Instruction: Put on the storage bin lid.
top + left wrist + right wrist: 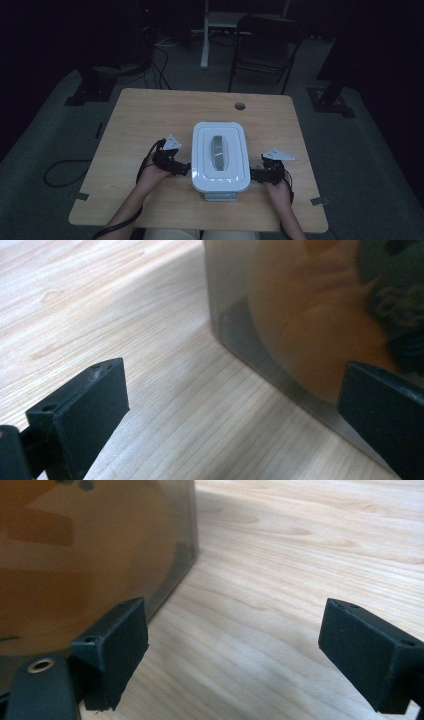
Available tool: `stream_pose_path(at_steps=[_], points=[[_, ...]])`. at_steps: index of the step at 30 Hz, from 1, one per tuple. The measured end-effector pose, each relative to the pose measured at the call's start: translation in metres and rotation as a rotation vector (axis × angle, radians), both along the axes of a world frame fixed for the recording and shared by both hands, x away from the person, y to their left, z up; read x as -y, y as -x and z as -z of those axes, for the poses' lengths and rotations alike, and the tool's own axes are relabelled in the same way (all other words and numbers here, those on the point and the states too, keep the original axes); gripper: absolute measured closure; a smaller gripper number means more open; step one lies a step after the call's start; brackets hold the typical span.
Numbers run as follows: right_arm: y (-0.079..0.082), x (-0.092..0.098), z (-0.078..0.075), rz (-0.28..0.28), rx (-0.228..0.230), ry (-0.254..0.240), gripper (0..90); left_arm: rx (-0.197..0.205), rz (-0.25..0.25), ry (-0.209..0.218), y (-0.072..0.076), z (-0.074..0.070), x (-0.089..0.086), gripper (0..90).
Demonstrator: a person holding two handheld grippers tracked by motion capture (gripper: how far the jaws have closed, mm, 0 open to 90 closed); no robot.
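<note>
Storage box (pixel 219 156): rigid, smooth plastic, likely slippery. Left gripper (pixel 184 169) and right gripper (pixel 254 175) flank it, both released, grasping nothing. Grip beneath lid rim.

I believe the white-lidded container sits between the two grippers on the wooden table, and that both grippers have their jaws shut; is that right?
Not quite. The white-lidded container does sit on the wooden table between the left gripper and the right gripper, but neither is shut. Both gripper views show the black jaws standing wide apart, open, beside the container's translucent wall with nothing between them.
</note>
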State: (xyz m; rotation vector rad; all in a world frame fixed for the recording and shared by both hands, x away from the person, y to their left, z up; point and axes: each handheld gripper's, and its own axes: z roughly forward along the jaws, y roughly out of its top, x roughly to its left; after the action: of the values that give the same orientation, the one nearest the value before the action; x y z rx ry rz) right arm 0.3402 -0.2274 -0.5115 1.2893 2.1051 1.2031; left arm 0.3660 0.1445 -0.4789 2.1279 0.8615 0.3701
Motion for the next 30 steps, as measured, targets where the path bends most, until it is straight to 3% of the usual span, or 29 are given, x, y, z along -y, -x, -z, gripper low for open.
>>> stream_pose_path(at_steps=[8,18,30], points=[[-0.002,0.008,-0.003,0.013,0.012,-0.011,12.2,-0.012,0.007,0.009,0.002,-0.004,-0.004,0.8],[0.002,0.01,-0.005,0.019,0.022,-0.016,12.3,-0.025,0.003,-0.013,0.01,-0.001,-0.01,0.9],[0.019,0.023,-0.004,0.061,0.02,0.006,12.3,-0.031,-0.047,-0.015,0.026,0.0,-0.042,0.9]])
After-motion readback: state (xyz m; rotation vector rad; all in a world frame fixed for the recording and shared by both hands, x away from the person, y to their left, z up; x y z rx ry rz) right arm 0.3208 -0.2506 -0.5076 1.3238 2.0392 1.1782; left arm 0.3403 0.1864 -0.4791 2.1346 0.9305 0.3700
